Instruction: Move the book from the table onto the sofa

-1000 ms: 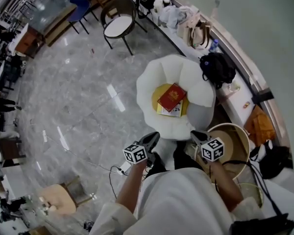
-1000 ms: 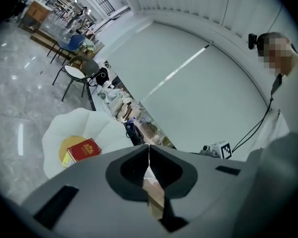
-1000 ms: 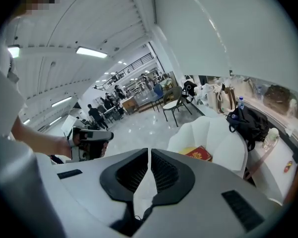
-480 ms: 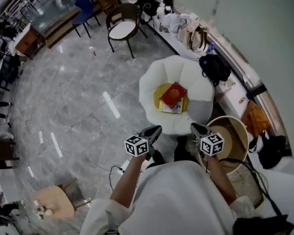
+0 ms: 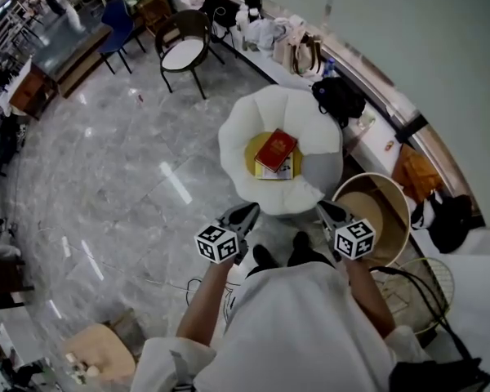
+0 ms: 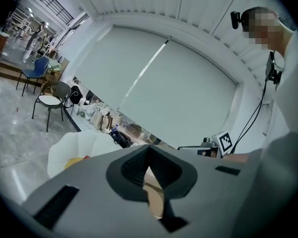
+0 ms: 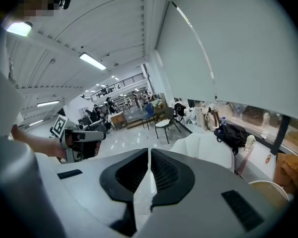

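A red book (image 5: 276, 150) lies on a yellow cushion (image 5: 257, 149) in the seat of the white petal-shaped sofa (image 5: 310, 129), with another light-coloured book under it. Neither gripper touches it. My left gripper (image 5: 249, 211) and right gripper (image 5: 326, 210) hover side by side in front of the sofa's near edge, both shut and empty. In the left gripper view the shut left gripper (image 6: 150, 150) points over the sofa (image 6: 72, 145). The right gripper (image 7: 149, 152) stands shut too, with the sofa (image 7: 208, 150) ahead of it.
A round wooden table (image 5: 396, 219) stands right of the sofa, by my right arm. A black backpack (image 5: 338, 98), bags (image 5: 298, 51) and an orange bag (image 5: 414, 174) line the wall ledge. A black chair (image 5: 182, 49) stands far left. A wire basket (image 5: 431, 288) sits at lower right.
Both grippers have lifted and drawn back from the sofa, staying shut. The red book has kept its place on the cushion.
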{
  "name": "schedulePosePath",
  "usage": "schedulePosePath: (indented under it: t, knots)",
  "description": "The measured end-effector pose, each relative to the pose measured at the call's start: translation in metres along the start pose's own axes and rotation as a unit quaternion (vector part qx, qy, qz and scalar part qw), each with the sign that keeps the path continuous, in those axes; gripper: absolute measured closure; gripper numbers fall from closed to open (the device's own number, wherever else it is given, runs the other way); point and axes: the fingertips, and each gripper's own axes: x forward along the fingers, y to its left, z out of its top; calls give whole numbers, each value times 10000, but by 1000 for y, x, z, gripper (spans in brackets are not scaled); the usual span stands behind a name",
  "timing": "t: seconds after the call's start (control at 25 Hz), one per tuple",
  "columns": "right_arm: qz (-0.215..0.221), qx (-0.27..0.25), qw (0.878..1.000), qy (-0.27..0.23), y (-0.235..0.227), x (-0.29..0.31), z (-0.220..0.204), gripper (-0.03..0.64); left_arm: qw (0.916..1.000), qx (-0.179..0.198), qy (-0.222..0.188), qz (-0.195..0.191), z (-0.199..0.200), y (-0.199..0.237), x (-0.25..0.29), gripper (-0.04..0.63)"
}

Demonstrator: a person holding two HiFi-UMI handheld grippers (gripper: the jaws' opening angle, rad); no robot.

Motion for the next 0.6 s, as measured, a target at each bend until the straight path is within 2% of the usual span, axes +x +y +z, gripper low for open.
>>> schedulePosePath:
  t: [0.24, 0.6]
  knots:
    - [3, 0, 9999, -119, -13, -33, 8, 577, 9999, 111, 13, 73, 0, -24, 5, 594]
    - [189, -36, 9998, -98, -18, -52, 0, 580, 9995, 0, -98, 285, -6, -46, 11, 594]
